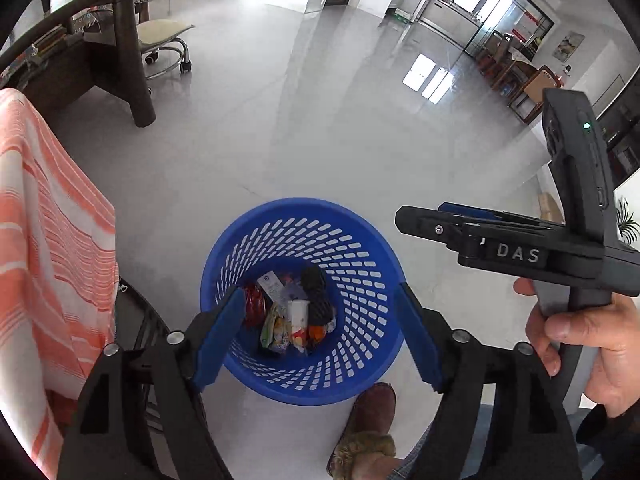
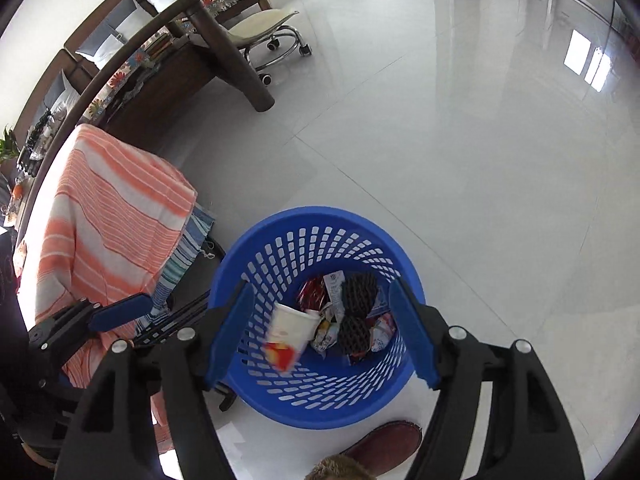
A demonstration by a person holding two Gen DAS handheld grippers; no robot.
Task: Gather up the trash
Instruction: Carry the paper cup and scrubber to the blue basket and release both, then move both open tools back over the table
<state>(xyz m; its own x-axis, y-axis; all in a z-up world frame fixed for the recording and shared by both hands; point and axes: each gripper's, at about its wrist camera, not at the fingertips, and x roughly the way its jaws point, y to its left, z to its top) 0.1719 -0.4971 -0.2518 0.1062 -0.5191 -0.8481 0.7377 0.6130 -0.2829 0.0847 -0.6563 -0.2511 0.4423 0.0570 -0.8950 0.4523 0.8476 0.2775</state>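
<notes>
Trash (image 1: 294, 312) lies in the bottom of a blue basket (image 1: 362, 240) on the pale tiled floor (image 1: 320, 120): wrappers, two black mesh sleeves (image 2: 358, 290) and a white cup (image 2: 294, 326). In the right wrist view the cup is blurred and tilted, with a red-and-yellow patch at its lower end, lying against the basket's wall at 8 o'clock. Both tongs hang above the basket, pointing down into it. The left tongs (image 1: 320, 340) stand open with nothing between the blue pads. The right tongs (image 2: 322, 330) are open too, and the cup sits below them, clear of both pads. A hand (image 1: 592, 344) holds the right tool at 3 o'clock in the left wrist view. A red slipper (image 2: 384, 446) stands just beside the basket at 6 o'clock. An orange-striped cloth (image 2: 112, 236) drapes over something at 9 o'clock, near the basket.
</notes>
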